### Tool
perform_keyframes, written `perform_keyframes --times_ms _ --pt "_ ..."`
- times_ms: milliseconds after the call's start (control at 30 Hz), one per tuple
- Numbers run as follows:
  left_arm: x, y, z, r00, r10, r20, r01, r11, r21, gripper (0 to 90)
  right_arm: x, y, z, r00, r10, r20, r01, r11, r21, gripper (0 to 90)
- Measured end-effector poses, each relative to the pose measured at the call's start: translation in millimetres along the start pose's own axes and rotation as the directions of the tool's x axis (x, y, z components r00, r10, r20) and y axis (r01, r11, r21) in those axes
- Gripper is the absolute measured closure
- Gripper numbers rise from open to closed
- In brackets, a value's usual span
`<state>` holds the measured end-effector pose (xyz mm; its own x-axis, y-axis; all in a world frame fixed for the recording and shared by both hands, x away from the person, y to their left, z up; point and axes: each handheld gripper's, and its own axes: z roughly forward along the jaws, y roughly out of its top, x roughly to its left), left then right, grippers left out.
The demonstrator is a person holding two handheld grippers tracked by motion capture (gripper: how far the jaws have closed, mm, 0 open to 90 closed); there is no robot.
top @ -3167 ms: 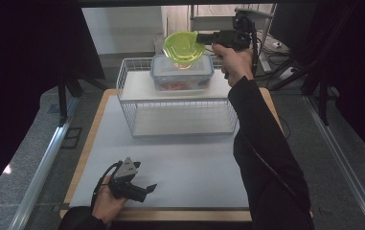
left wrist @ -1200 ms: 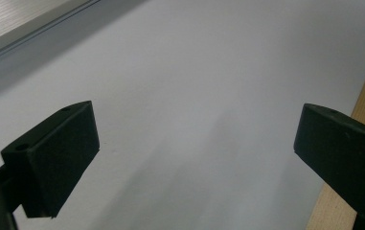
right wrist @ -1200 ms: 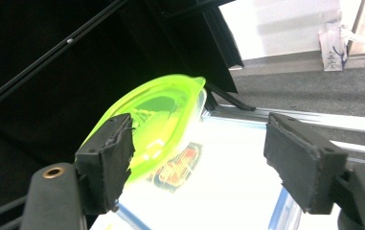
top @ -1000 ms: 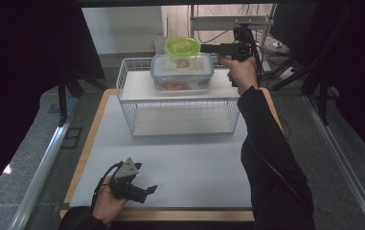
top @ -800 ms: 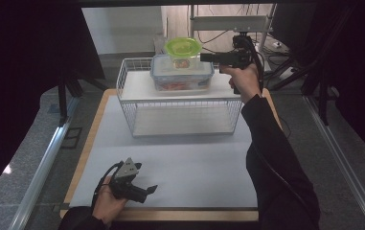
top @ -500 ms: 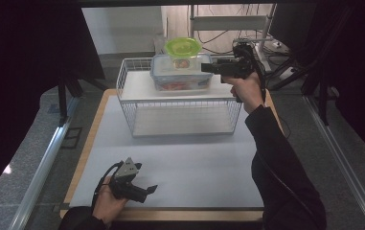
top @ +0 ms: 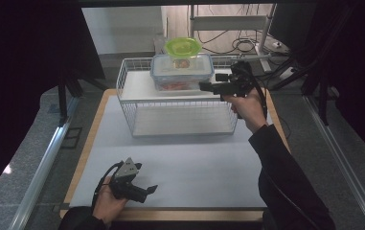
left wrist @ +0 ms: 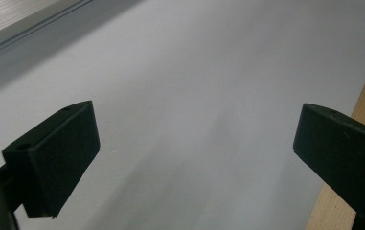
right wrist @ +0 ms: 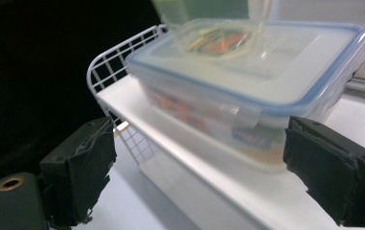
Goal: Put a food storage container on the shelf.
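Two jaws wide | right gripper [top: 205, 86] beside clear container [top: 182, 72] (green bowl [top: 182, 47] atop)

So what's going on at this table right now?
A person works with a two-jaw gripper in each hand. A green bowl sits on a lidded clear food container on the top shelf of a white wire rack. The right gripper, its jaws just opened with nothing between them, sits beside the container. The left gripper rests open near the table's front edge.
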<state>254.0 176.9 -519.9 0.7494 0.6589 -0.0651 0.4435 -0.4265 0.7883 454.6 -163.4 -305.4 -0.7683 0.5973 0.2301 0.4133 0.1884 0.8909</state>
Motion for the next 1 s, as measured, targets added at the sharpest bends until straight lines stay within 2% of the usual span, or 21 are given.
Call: perform_keyframes --times_ms 433,667,1000 --pt "-0.1 0.2 -0.6 1.0 0.009 -0.003 -0.009 0.9999 0.005 2.0 18.9 -31.6 -8.3 0.9973 -0.073 0.009 0.073 0.997 0.041 7.0" --pt "-0.3 0.2 -0.6 0.9999 0.012 -0.004 -0.012 0.9999 0.008 2.0 25.1 -46.8 -9.0 0.9919 -0.124 0.03 0.121 0.991 0.062 5.9" --pt "-0.8 0.1 0.0 0.9999 0.014 -0.003 -0.014 0.9999 0.008 2.0 31.4 -73.5 -10.6 0.9878 -0.153 0.03 0.15 0.985 0.086 3.3"
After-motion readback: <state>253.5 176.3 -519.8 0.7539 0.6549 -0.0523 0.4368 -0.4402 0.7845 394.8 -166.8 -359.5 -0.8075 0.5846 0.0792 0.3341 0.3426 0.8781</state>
